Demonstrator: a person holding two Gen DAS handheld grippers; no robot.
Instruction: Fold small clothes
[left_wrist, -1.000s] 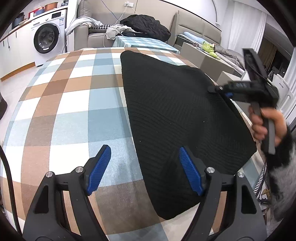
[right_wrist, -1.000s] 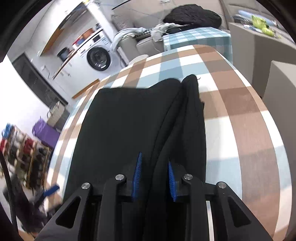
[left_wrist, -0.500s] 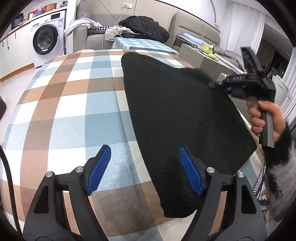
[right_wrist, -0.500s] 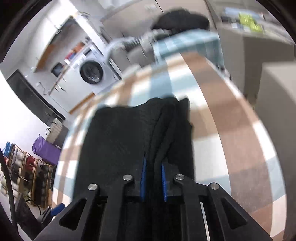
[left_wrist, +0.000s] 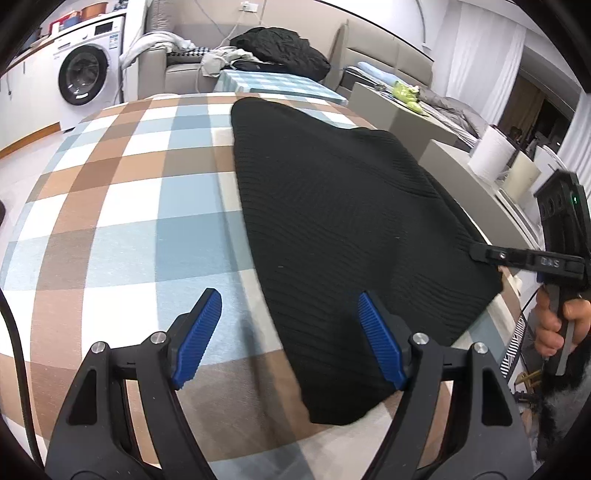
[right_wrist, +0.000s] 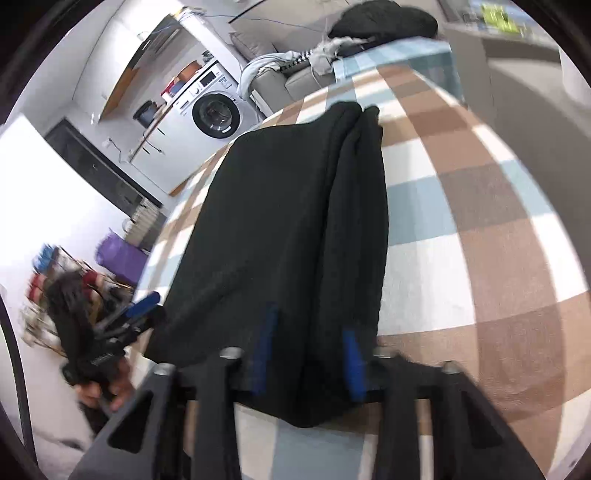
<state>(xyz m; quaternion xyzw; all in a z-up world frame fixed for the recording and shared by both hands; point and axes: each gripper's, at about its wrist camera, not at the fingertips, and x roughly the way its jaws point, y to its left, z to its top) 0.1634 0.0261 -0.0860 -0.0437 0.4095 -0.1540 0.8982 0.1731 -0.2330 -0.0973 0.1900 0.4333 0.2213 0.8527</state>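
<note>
A black knitted garment (left_wrist: 343, 221) lies flat on the checked tablecloth (left_wrist: 129, 221), with one long side folded in as a strip (right_wrist: 362, 206). My left gripper (left_wrist: 290, 336) hovers open over its near end: the right pad sits above the knit, the left pad above bare cloth. My right gripper (right_wrist: 308, 356) is at the garment's (right_wrist: 288, 221) near corner. Its blue pads stand apart, with the knit lying between and under them, not pinched. In the left wrist view the right gripper (left_wrist: 476, 254) touches the garment's right edge, held by a hand (left_wrist: 554, 325).
The table edge runs close behind the right gripper. Grey boxes (left_wrist: 406, 122) and a paper roll (left_wrist: 491, 155) stand to the right. Beyond the far edge are a small checked table (left_wrist: 277, 81), a sofa piled with clothes (left_wrist: 280, 48) and a washing machine (left_wrist: 86, 77).
The right gripper slid from the garment's far right edge back to its near corner. Its jaws narrowed on the fold, then widened again. The lifted edge now lies flat; the left gripper stayed put.
</note>
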